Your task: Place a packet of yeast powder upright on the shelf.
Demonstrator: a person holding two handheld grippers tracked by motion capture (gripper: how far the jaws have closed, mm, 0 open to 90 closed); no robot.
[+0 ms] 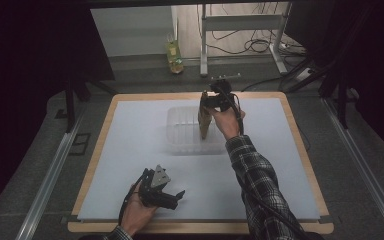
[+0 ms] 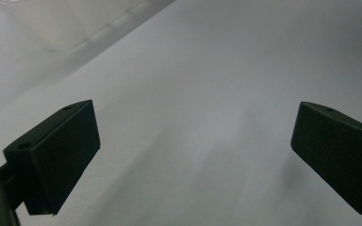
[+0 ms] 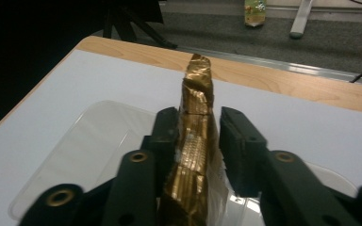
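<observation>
My right gripper (image 1: pixel 206 107) is shut on a gold foil packet (image 1: pixel 204 122), which hangs down over a clear plastic tray (image 1: pixel 180 131) at the middle of the white mat. In the right gripper view the two black jaws squeeze the crinkled gold foil packet (image 3: pixel 195 141) from both sides, and the clear plastic tray (image 3: pixel 85 146) lies below. My left gripper (image 1: pixel 176 196) rests low over the mat near the front edge, held in a hand. Its jaws stand wide apart in the left gripper view, the left gripper (image 2: pixel 193 155) holding nothing.
A white mat (image 1: pixel 130 165) covers a wooden table (image 1: pixel 102 150). A corner of the clear tray (image 2: pixel 61 23) shows at the top left of the left gripper view. On the floor behind the table stand a yellow-green bottle (image 1: pixel 175 57) and white desk legs (image 1: pixel 240 35) with cables.
</observation>
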